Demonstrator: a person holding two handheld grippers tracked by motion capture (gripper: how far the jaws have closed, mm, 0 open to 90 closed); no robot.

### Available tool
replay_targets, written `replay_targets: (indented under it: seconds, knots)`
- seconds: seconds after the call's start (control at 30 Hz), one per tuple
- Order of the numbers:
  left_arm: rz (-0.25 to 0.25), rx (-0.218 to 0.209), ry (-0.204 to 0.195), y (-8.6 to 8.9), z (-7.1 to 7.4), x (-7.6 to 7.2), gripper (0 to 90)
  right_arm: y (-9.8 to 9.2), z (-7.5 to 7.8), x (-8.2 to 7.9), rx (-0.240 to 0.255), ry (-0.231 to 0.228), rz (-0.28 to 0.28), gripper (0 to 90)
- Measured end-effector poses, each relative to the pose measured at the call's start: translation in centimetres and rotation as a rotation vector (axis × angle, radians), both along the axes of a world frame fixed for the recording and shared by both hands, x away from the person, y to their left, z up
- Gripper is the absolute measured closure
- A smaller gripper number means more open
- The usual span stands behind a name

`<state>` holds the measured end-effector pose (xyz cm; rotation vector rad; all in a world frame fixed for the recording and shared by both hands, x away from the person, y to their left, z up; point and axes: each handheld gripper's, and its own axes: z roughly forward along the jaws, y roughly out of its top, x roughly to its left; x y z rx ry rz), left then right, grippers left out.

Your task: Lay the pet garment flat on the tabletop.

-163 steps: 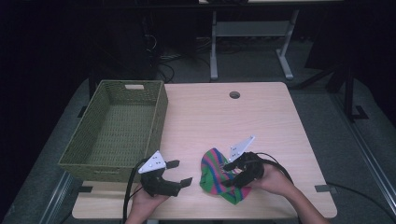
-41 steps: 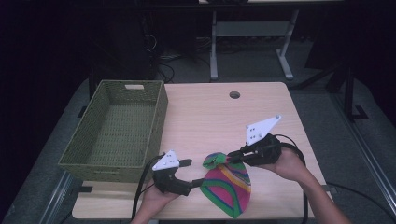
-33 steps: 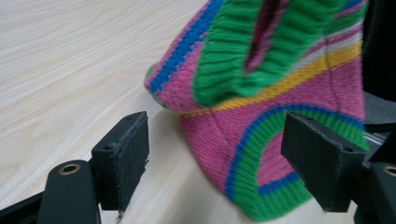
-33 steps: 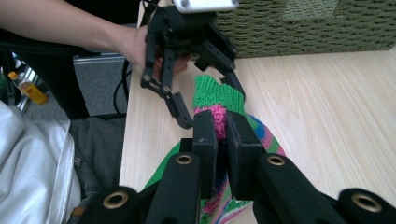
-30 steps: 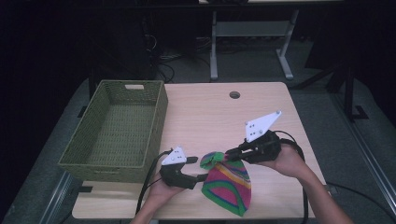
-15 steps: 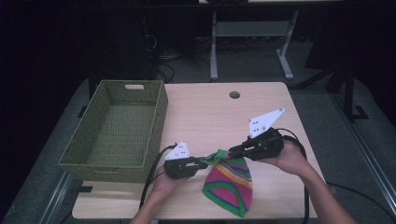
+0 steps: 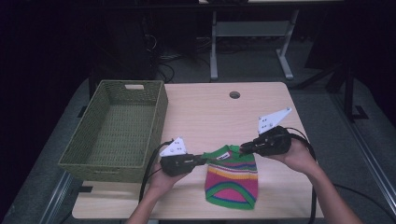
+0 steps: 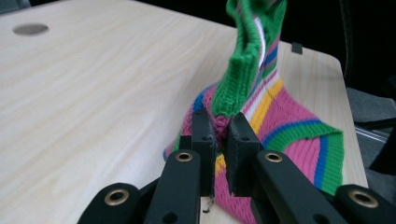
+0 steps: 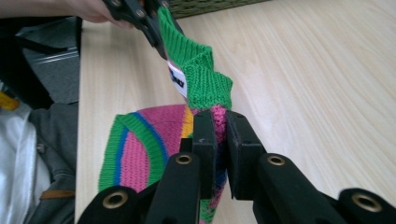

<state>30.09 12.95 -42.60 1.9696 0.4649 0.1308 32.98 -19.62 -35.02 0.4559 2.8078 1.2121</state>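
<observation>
A striped knit garment [image 7: 231, 179], banded in pink, green, blue and yellow with a green ribbed collar, lies on the pale wooden tabletop [image 7: 219, 112] toward its 6 o'clock edge. Its collar end points to 12 o'clock and is lifted off the wood, while the rounded lower end lies flat nearer the person.

The left claw [image 7: 201, 160] is clamped on the collar's corner at 9 o'clock of the garment. In the left gripper view, the two black jaws of the left claw [image 8: 219, 140] stand close together with green and pink knit pinched between them, and the ribbed band rises steeply from the grip toward 12 o'clock.

The right claw [image 7: 243, 148] is clamped on the opposite collar corner, at 3 o'clock of the garment. In the right gripper view, the jaws of the right claw [image 9: 218, 140] are pressed on pink knit just below the green rib; a small white label [image 9: 176, 78] shows inside the collar, and the other claw grips the far end of the band at 11 o'clock.

A green woven basket [image 7: 93, 154] stands on the tabletop at 9 o'clock, just beside the left claw. A round cable hole [image 7: 234, 94] sits in the tabletop near its 12 o'clock edge.
</observation>
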Motion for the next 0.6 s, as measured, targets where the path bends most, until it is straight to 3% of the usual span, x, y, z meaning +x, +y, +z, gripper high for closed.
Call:
replay_targets:
  seconds: [0.23, 0.6]
  knots:
    - [0.028, 0.024, 0.009, -0.9, 1.9, 0.9, 83.5, -0.7, -0.2, 0.6, 0.012, -0.015, -0.052, 82.6]
    - [0.074, 0.036, 0.072, -1.6, 2.3, 2.3, 83.4, -1.2, -0.7, 1.7, 0.017, -0.028, -0.134, 82.5]
